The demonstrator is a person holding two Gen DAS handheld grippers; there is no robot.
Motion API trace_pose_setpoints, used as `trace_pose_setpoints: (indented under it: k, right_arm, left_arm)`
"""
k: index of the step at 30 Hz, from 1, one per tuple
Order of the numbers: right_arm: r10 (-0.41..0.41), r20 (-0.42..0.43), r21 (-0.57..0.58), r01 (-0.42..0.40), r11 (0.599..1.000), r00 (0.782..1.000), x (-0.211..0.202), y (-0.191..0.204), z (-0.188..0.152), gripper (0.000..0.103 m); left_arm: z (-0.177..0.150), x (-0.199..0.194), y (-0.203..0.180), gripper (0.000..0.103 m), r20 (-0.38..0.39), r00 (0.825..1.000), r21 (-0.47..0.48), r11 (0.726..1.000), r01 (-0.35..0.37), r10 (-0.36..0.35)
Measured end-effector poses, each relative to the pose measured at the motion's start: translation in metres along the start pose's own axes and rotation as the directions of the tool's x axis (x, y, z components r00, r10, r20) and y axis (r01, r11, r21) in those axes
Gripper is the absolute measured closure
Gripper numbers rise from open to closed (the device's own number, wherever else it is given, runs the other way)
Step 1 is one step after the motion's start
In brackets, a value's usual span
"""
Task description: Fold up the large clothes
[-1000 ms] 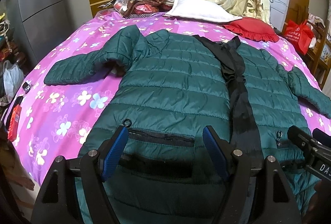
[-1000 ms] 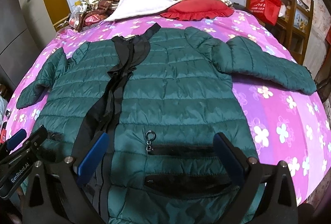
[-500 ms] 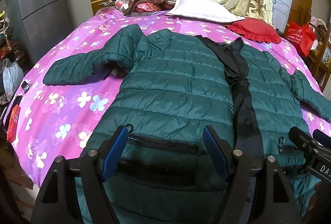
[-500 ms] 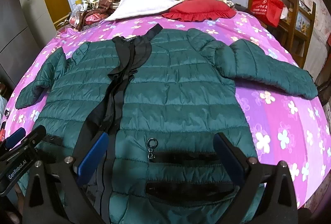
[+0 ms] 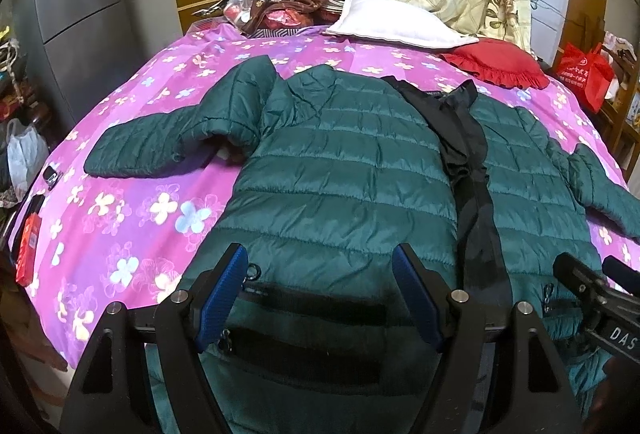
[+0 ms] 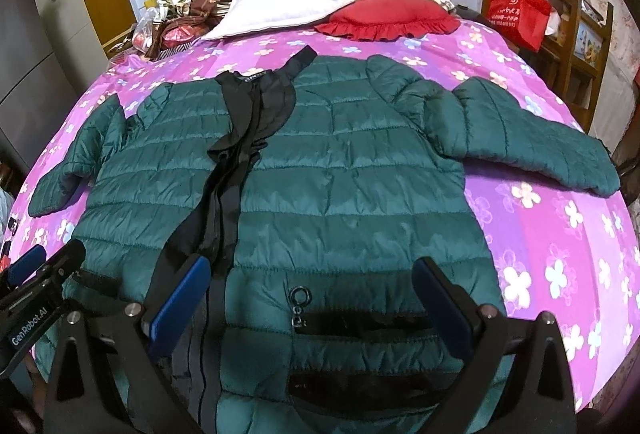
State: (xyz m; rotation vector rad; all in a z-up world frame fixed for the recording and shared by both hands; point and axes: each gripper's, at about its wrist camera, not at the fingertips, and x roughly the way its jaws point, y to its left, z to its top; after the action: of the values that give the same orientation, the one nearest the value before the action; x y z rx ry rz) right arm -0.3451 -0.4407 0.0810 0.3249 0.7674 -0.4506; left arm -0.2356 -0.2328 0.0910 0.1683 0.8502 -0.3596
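Both tools (image 5: 320, 292) (image 6: 308, 302) crept forward over jacket (image 5: 344, 169).

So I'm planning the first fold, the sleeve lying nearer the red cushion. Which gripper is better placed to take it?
Probably the right gripper: that sleeve lies on its side of the green jacket, jaws open and empty. The left gripper hovers over the opposite half.

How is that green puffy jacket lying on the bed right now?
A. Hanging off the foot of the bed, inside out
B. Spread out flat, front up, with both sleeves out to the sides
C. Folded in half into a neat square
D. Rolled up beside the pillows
B: the jacket lies flat on the bed, front up, its black zipper strip showing, one sleeve out to each side.
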Motion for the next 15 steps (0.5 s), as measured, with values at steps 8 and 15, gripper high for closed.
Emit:
trace_pose_setpoints:
  k: [8, 15]
  right_arm:
    - [-0.01, 0.001, -0.008, 0.01, 1.0, 1.0, 0.01, 0.004, 0.014, 0.001]
    - [-0.022, 0.002, -0.018, 0.022, 1.0, 1.0, 0.017, 0.008, 0.026, 0.001]
  left_arm:
    - [0.015, 0.006, 0.002, 0.048, -0.002, 1.0, 0.01, 1.0, 0.001, -0.001]
    - [0.032, 0.013, 0.005, 0.048, -0.017, 0.999, 0.003, 0.999, 0.034, -0.034]
